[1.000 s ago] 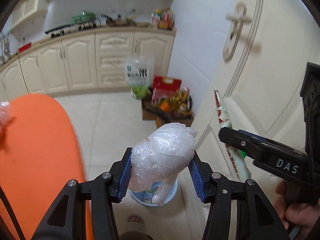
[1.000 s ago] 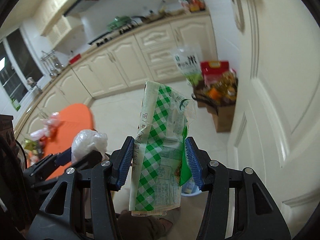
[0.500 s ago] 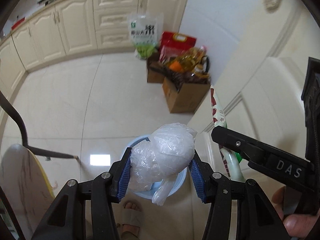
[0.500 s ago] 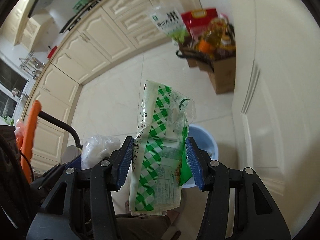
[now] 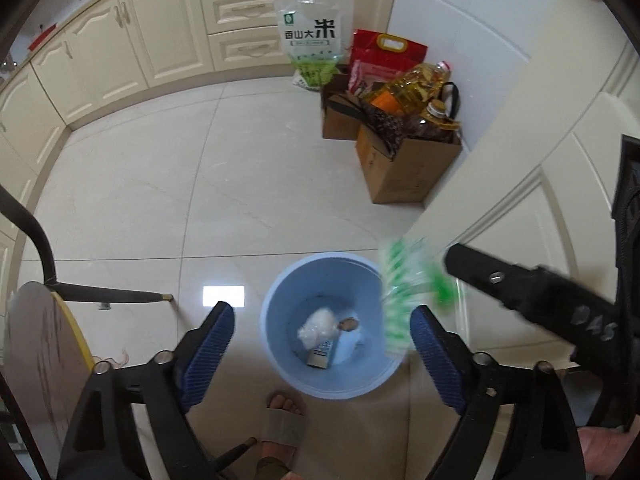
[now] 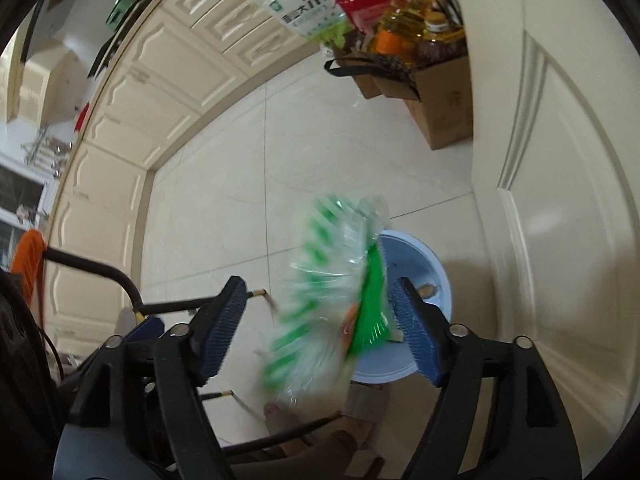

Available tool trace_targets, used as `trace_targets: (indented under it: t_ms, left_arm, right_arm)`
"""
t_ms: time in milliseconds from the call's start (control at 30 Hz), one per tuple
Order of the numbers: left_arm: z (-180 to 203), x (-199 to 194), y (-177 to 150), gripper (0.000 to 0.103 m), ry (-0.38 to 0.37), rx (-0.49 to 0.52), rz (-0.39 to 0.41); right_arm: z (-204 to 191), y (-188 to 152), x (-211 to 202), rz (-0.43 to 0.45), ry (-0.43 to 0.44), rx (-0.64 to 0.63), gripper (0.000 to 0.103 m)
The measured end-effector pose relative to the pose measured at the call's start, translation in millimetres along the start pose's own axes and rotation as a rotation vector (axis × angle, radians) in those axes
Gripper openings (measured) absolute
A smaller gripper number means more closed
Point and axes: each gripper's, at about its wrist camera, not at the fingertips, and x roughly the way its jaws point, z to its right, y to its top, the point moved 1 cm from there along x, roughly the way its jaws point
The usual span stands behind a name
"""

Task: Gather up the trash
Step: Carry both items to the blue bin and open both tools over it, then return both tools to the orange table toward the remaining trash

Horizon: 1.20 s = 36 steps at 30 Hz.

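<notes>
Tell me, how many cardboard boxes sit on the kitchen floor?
2. A large cardboard box stands against the door, and a smaller box sits just behind it, toward the cabinets. More could be hidden behind the groceries.

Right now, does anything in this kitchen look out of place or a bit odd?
Only one thing: a green checked wrapper hangs blurred in mid-air between the opening right tongs, just beside the blue bin, apparently falling. Whether it clears the rim is unclear. A crumpled clear bag already lies inside. Nothing looks spilled.
</notes>
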Motion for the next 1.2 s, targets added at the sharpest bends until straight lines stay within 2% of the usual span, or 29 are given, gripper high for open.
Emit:
trace_targets:
  t_ms: [133, 267, 333, 500, 700, 967, 1200]
  left_arm:
    - [3, 2, -9, 0.088, 0.008, -0.007, 0.001]
    - [7, -22, -18, 0.088, -0.001, -0.003, 0.033]
    - [7, -41, -24, 0.088, -0.006, 0.002, 0.055]
    - [6, -97, -44, 0.089, -0.022, 0.029, 0.129]
    - [1, -177, -73, 0.101, -0.053, 0.08, 0.274]
    - [-48, -272, -141, 0.102, -0.057, 0.08, 0.403]
    - [-96, -352, -227, 0.102, -0.032, 0.048, 0.511]
  right_arm:
    - [4, 0, -10, 0.019, -0.012, 0.024, 0.091]
    - [-1, -4, -29, 0.048, -0.029, 0.032, 0.097]
    - [-5, -9, -44, 0.071, -0.028, 0.037, 0.103]
    - [-18, -18, -78, 0.113, -0.03, 0.045, 0.103]
    - [-45, -32, -134, 0.198, 0.007, 0.025, 0.103]
    - [-118, -62, -207, 0.305, 0.038, -0.089, 0.103]
    - [-196, -100, -250, 0.371, 0.08, -0.204, 0.103]
